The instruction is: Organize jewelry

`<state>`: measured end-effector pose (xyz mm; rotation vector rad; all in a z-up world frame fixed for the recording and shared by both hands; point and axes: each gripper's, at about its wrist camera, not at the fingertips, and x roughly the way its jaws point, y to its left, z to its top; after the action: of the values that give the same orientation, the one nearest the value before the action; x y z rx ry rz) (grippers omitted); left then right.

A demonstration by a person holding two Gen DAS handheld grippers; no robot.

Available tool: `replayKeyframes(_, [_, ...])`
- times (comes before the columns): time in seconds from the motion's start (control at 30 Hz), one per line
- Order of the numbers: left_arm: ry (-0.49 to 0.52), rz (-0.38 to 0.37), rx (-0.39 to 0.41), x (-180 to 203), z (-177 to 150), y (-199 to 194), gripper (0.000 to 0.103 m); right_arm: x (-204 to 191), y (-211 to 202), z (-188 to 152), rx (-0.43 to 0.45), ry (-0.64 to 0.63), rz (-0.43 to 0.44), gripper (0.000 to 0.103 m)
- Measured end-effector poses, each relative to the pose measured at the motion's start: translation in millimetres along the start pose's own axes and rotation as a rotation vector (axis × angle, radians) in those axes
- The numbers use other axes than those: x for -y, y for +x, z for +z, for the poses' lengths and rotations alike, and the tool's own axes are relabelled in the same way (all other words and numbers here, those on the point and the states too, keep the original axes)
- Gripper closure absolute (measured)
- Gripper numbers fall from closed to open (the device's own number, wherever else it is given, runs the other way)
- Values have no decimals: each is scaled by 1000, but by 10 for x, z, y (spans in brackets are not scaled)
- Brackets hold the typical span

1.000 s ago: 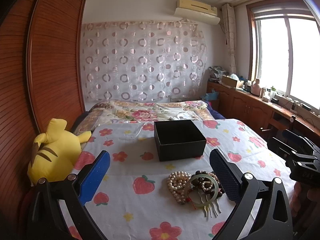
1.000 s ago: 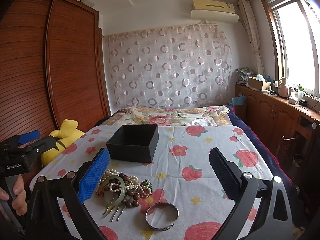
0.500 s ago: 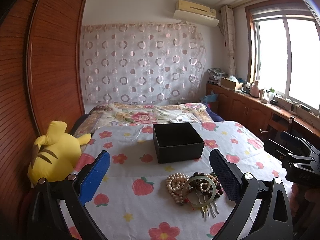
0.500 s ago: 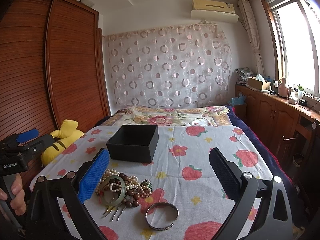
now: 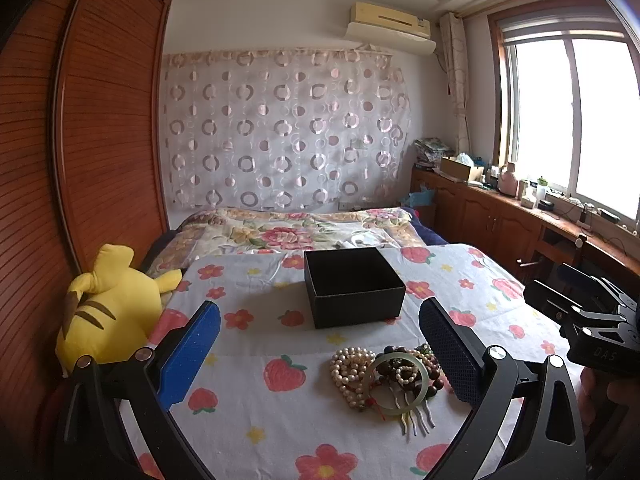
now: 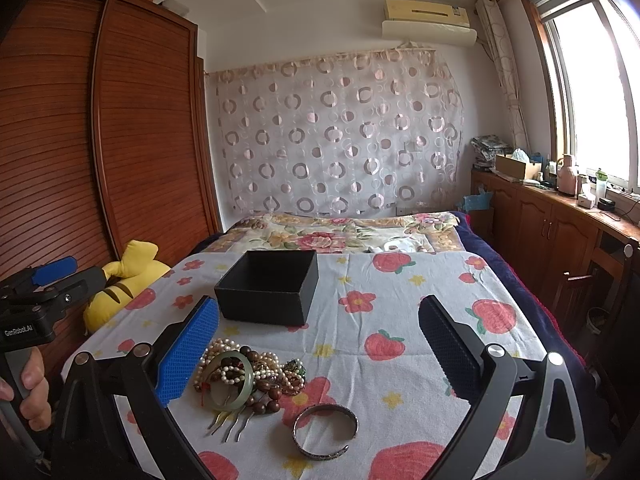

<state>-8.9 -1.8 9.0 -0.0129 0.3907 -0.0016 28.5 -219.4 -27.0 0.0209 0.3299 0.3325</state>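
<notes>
box sits on the bed, mid-sheet; jewelry pile lies in front of it, nearer the cameras; comb at the pile's near edge, partly under the ring bangle; open cuff bracelet lies apart, right of and nearer than the pile; plush toy at the bed's left edge, against the wardrobe; folded quilt behind the box; cabinet run along the right wall under the window
</notes>
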Motion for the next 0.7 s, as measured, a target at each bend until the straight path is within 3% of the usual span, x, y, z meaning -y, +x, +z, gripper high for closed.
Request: replayKeyframes(0.7, [1, -1, 1, -2, -9, -1, 6, 19, -6, -4, 0, 1, 1, 2])
